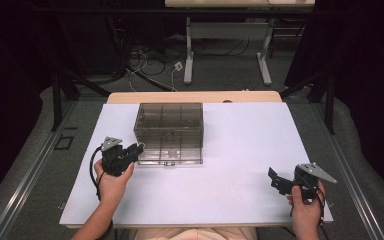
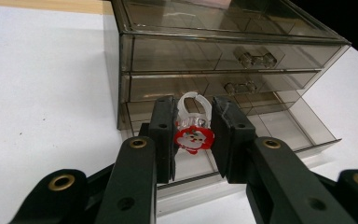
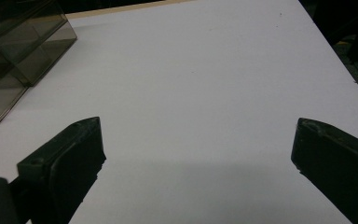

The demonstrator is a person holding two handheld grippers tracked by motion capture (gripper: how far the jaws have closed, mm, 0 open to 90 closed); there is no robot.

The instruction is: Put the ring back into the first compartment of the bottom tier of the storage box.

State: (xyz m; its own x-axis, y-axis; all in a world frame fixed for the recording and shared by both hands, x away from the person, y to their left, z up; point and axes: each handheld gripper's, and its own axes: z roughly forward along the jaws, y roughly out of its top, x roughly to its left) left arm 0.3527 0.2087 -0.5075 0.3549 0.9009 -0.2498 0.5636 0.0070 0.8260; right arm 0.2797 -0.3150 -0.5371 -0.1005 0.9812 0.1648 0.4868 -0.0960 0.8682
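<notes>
Left claw point(image 2: 194, 135) was clamped on a little clear plastic ring point(image 2: 193, 122) with a red cartoon face, pads squeezing it from both sides. It hung just in front of the smoky see-through drawer box point(image 2: 223, 51), right over the pulled-out bottom drawer point(image 2: 279, 128). The left hand point(image 1: 112, 181) gripped from below, forearm angled in from the near edge. Right claw point(image 3: 196, 154) sat with jaws wide apart over bare white surface point(image 3: 205, 70), well away from the box, its hand point(image 1: 305, 207) low at the near right corner.
</notes>
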